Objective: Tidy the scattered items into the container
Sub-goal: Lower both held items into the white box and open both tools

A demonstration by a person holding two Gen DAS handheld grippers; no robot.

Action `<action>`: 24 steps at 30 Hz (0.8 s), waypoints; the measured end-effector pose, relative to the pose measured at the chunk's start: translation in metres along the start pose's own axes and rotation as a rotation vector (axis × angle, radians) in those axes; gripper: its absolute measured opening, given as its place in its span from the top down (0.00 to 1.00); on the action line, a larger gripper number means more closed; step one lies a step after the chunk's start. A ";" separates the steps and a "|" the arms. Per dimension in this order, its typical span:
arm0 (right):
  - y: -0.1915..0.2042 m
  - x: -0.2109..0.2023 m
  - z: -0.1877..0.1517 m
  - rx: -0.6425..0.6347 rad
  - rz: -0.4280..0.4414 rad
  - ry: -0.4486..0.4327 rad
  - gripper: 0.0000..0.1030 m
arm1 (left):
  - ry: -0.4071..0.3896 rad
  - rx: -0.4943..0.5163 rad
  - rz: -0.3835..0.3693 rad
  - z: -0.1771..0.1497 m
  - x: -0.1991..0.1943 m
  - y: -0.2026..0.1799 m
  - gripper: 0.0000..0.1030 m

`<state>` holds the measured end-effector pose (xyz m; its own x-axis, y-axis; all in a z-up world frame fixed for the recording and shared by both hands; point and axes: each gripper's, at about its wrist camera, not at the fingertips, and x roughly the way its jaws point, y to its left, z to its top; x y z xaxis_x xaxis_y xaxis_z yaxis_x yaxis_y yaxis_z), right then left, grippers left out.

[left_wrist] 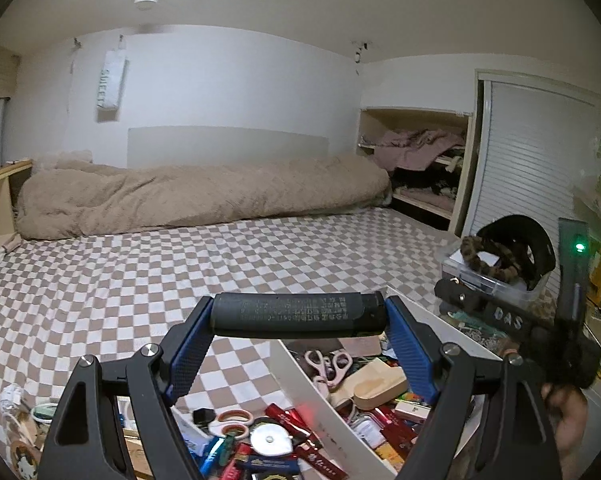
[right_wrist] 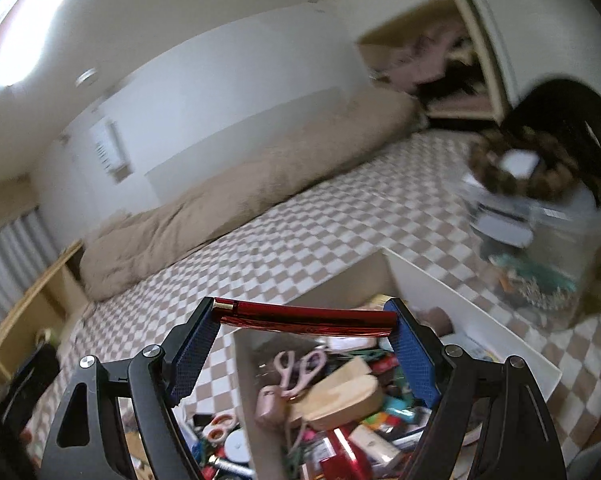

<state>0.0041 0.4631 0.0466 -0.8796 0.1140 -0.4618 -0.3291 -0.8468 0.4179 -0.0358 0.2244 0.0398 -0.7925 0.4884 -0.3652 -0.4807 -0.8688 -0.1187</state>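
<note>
Bedroom with checkered bedspread (left_wrist: 140, 272) and rumpled beige duvet (left_wrist: 188, 196). Left wrist view: left gripper (left_wrist: 298, 316) clamped on the two ends of a dark grey cylinder (left_wrist: 296, 314), long axis crosswise between the blue pads; white container (left_wrist: 304, 376) just below and to the right, already crowded with small items, more clutter left of its wall. Right wrist view, blurred: right gripper (right_wrist: 304, 318) holding a shiny red stick (right_wrist: 304, 318) crosswise by its ends, poised directly above the container's (right_wrist: 472, 312) open interior, likely the nearer for dropping.
</note>
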 end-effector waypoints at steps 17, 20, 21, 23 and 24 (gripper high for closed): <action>-0.049 0.105 -0.006 0.121 -0.066 0.242 0.19 | 0.158 0.025 -0.092 -0.033 0.068 -0.030 0.19; -0.054 0.118 -0.013 0.122 -0.102 0.288 0.19 | 0.190 0.024 -0.109 -0.039 0.077 -0.032 0.19; -0.056 0.121 -0.015 0.127 -0.116 0.304 0.19 | 0.199 0.025 -0.113 -0.041 0.080 -0.034 0.19; -0.061 0.123 -0.016 0.148 -0.145 0.312 0.18 | 0.216 0.023 -0.124 -0.045 0.084 -0.036 0.19; -0.063 0.122 -0.016 0.155 -0.155 0.307 0.12 | 0.227 0.020 -0.130 -0.046 0.086 -0.037 0.19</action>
<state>-0.0773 0.5226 -0.0486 -0.6788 0.0535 -0.7324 -0.5191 -0.7404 0.4270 -0.0690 0.2953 -0.0301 -0.6202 0.5633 -0.5459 -0.5821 -0.7970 -0.1610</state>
